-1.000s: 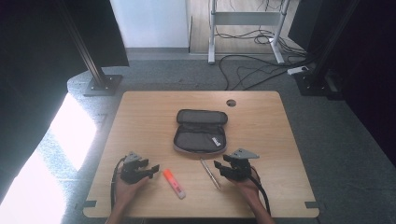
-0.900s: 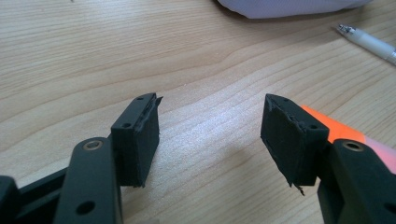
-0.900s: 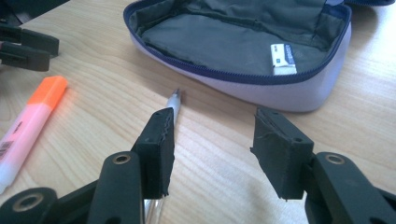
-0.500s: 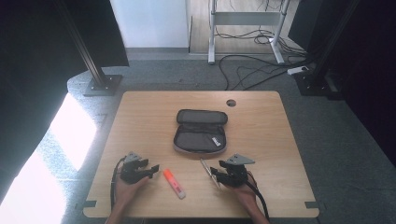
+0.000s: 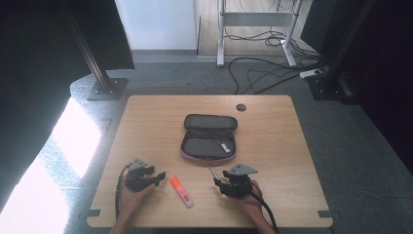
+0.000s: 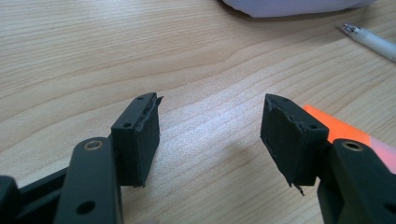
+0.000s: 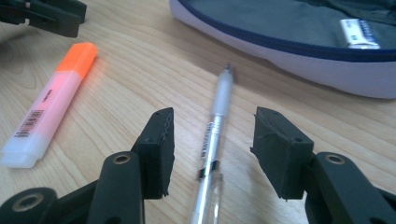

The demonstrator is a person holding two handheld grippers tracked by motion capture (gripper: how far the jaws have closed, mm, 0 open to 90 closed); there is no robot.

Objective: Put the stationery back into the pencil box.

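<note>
We see the pen (image 7: 213,135) lying flat on the wooden surface (image 5: 292,146), its tip pointing toward the pencil case (image 5: 209,138) just beyond it. In the right gripper view the pen runs between the two black jaws of the right gripper (image 7: 212,135), which stand apart on either side of it; neither pad touches the barrel. From the high view, the pen (image 5: 214,173) lies near the front edge of the surface, just near of the case and right of centre, with the right gripper (image 5: 220,184) at its near end.

To the left of the pen lies an orange highlighter (image 5: 181,191), set at a slant, well apart from the pen. Farther left, the left gripper (image 5: 158,178) rests low over the surface in the person's hand, its jaws open with only bare wood between them, and the highlighter's orange cap (image 6: 336,128) sits just beside its right jaw. The pencil case lies unzipped in the middle of the surface, with a small white thing (image 7: 359,33) inside.
</note>
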